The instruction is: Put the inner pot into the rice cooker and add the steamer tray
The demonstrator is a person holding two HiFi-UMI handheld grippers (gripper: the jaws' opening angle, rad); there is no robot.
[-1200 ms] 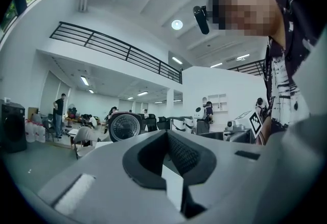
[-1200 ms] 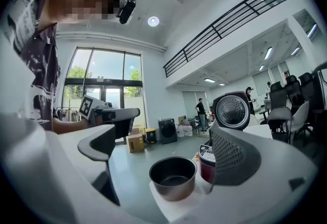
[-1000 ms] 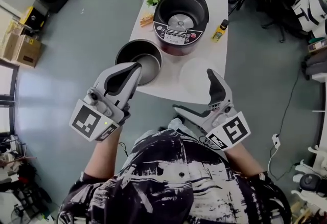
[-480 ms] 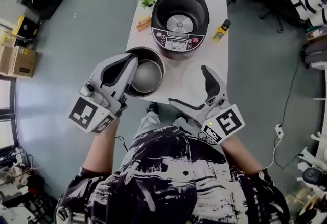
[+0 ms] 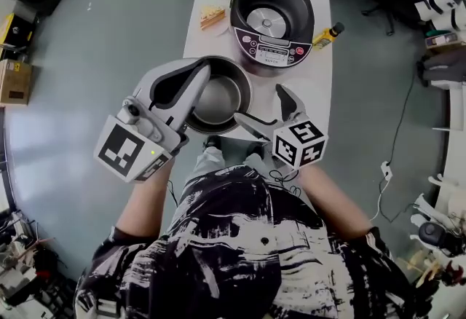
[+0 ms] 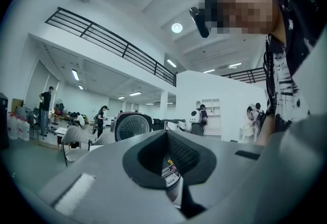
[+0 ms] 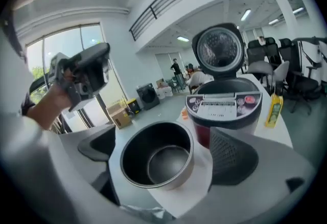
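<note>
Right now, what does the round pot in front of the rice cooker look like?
The inner pot is a round, empty metal bowl, dark inside with a pale rim. It stands upright on the white table, at its near corner, before the open rice cooker. The right gripper is open towards it.
</note>
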